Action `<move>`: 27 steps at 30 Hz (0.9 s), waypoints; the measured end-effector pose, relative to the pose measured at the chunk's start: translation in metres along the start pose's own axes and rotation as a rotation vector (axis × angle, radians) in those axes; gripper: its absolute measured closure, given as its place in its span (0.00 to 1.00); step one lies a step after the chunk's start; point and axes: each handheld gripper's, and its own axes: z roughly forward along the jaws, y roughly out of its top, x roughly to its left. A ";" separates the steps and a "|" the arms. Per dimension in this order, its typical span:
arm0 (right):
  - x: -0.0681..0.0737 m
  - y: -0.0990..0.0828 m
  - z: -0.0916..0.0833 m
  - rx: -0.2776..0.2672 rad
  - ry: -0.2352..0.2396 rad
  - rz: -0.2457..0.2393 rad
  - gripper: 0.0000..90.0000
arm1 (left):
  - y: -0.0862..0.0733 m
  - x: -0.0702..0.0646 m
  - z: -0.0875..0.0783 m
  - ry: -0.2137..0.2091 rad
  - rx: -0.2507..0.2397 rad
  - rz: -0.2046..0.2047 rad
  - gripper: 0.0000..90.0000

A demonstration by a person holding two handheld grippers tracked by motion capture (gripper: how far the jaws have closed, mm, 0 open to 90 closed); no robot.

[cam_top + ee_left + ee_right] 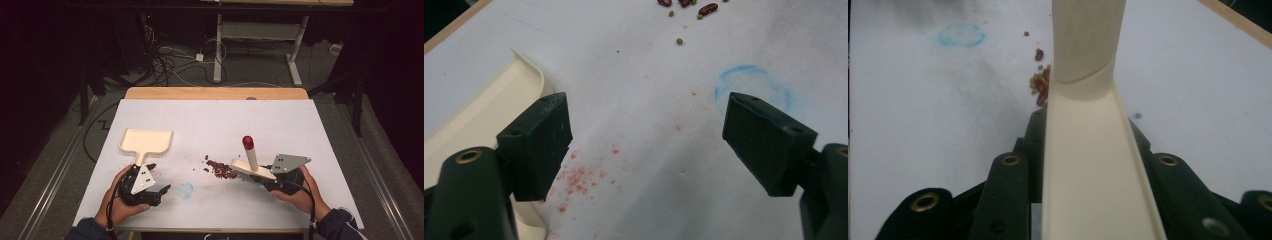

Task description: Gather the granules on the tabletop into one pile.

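**K:** High view: right claw (260, 176) is clamped on the cream brush (252, 170), holding it by its flat head. Handle sticks up and away, red cap (248, 141) on top. Brush edge sits at the right end of the bean pile (218, 168), mid-counter.

**M:** Grip confirmed from the gripper cam?

**K:** Yes. Right gripper view has the cream body of the brush (1088, 165) running straight up between the black jaws, both pressed against it. Beans (1040, 85) visible just past it on the left, red ones mixed with small green ones.

**M:** Left side?

**K:** Left claw (157, 192) is apart and holds nothing. Left gripper view: both fingers (536, 145) wide, bare white counter (639, 125) between them. Cream dustpan (489, 115) is just beside the left-hand jaw in that view; can't tell if it touches.

**M:** Dustpan position on the counter?

**K:** High view puts the dustpan (146, 141) flat on the left half, tray end away from the person, handle pointing back at the left hand (117, 202). Well apart from the beans.

**M:** Anything else on the surface?

**K:** Faint blue ring (186, 189) between the two hands, near the front edge. Reddish speckle stains (579, 177) near the left claw. A few stray beans (684, 6) lie further out.
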 end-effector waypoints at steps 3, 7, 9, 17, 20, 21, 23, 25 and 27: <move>-0.002 0.004 -0.005 -0.048 -0.011 0.021 0.75 | 0.000 0.000 0.001 -0.002 0.002 -0.001 0.21; -0.008 0.004 -0.020 -0.114 -0.064 0.064 0.75 | 0.001 0.000 0.001 -0.002 0.004 -0.001 0.21; -0.013 0.003 -0.024 -0.138 -0.129 0.098 0.75 | 0.001 -0.001 0.002 -0.004 0.004 0.000 0.21; -0.028 -0.016 0.011 -0.076 -0.434 0.198 0.75 | 0.003 -0.001 0.005 -0.007 0.008 0.002 0.21; -0.027 -0.018 0.036 -0.103 -0.459 0.200 0.75 | 0.003 -0.001 0.005 -0.007 0.006 0.006 0.21; -0.027 -0.018 0.036 -0.103 -0.459 0.200 0.75 | 0.003 -0.001 0.005 -0.009 0.006 0.006 0.21; -0.025 -0.014 0.046 -0.114 -0.456 0.201 0.75 | 0.003 -0.001 0.005 -0.009 0.007 0.006 0.21; -0.018 -0.009 0.056 -0.109 -0.437 0.214 0.74 | 0.003 -0.001 0.005 -0.011 0.006 0.007 0.21; -0.008 -0.004 0.065 -0.090 -0.437 0.182 0.74 | 0.003 -0.001 0.004 -0.012 0.007 0.009 0.21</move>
